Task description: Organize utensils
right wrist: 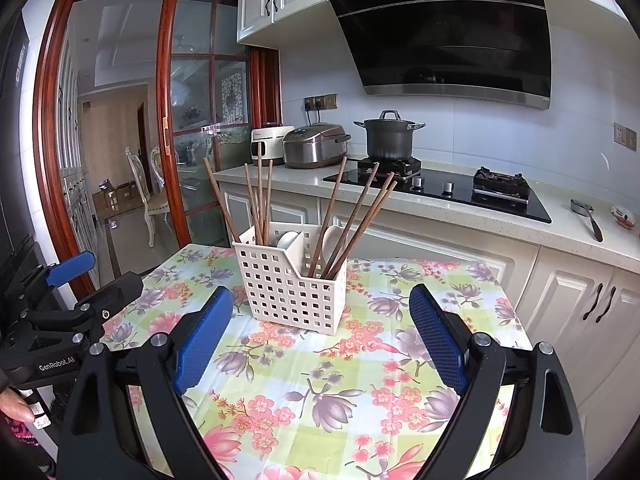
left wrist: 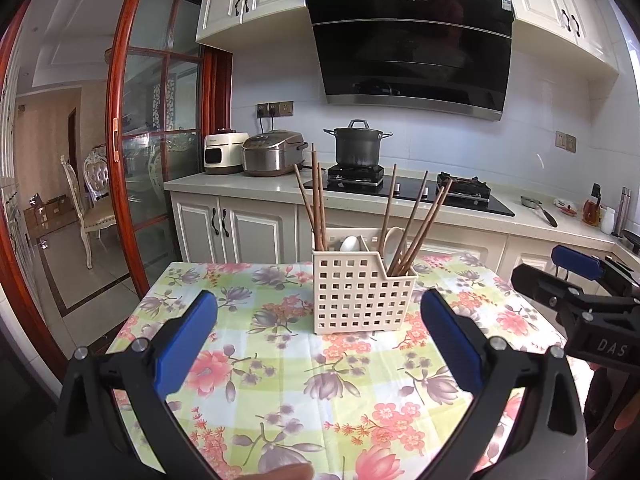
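A cream perforated utensil caddy stands upright on the flowered tablecloth. Brown wooden chopsticks lean in its left compartment and more chopsticks in its right one. Two white spoons sit between them. My left gripper is open, short of the caddy, with nothing between its blue pads. My right gripper is open too, empty, just in front of the caddy. Each gripper shows at the edge of the other's view.
Behind the table runs a kitchen counter with a rice cooker, a white appliance, a pot on the black hob and small items at the right. A sliding glass door stands at the left.
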Action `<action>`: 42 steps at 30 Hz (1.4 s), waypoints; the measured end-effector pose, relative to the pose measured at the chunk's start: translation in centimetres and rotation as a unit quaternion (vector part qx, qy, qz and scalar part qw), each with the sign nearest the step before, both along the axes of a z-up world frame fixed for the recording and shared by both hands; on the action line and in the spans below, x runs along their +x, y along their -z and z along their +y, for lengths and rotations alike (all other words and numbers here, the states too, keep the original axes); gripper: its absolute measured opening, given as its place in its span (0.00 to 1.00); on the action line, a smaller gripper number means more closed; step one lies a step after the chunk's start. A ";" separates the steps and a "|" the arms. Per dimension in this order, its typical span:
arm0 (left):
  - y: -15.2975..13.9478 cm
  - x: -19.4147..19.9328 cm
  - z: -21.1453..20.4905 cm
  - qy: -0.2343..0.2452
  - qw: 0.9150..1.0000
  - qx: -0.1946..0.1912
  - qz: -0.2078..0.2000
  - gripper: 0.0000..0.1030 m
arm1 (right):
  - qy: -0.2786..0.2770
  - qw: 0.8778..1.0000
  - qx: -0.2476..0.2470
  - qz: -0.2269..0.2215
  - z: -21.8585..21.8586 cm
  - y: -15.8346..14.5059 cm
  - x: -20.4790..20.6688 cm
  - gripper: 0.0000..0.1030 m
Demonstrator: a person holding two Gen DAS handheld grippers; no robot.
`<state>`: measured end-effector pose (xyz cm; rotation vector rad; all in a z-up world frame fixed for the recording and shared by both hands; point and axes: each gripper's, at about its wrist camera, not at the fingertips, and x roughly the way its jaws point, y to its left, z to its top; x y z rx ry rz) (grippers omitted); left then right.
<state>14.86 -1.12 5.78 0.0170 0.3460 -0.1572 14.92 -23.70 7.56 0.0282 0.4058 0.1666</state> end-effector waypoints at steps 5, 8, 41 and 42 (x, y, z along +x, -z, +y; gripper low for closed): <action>0.1 0.0 0.0 0.000 1.000 0.001 0.000 0.96 | 0.000 1.000 0.000 -0.001 0.0 0.0 0.0 0.82; 0.1 0.0 0.0 0.000 1.000 0.001 0.000 0.96 | 0.000 1.000 0.000 0.000 0.0 0.0 0.0 0.82; 0.0 -0.2 0.1 -0.005 1.000 0.004 -0.003 0.96 | 0.005 1.000 0.001 -0.001 0.2 0.0 -0.2 0.82; 0.0 -0.2 0.1 -0.005 1.000 0.003 -0.003 0.96 | 0.005 1.000 0.001 -0.001 0.2 0.0 -0.2 0.82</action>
